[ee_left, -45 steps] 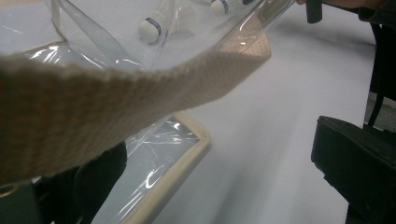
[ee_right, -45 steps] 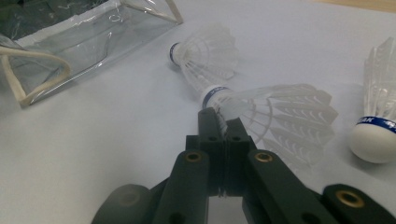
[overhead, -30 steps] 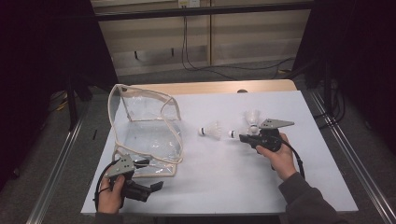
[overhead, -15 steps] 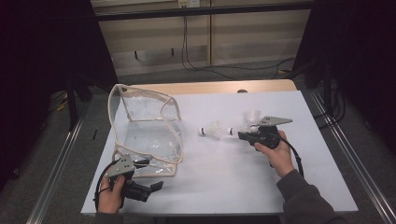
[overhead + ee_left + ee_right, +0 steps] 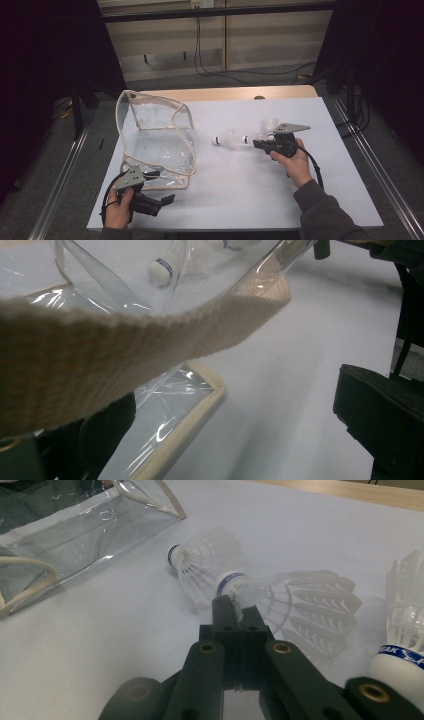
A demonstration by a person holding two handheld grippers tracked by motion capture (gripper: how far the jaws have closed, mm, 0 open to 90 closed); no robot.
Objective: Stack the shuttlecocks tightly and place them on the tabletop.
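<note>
Shuttlecock [image 5: 295, 605] pinched at right gripper [image 5: 235, 611] tips, jaws closed on its feathers, second shuttlecock [image 5: 207, 565] just beyond, gripper shifted slightly left since earlier frame.

1 overhead view, 2 close gripper views

On the table [image 5: 240, 200] the clear bag [image 5: 157, 145] sits left of centre, mouth facing right. To its right two shuttlecocks [image 5: 231, 139] lie nested in a row, with a third shuttlecock [image 5: 268, 125] standing just behind them. Cables [image 5: 210, 65] trail on the floor behind the table.
</note>
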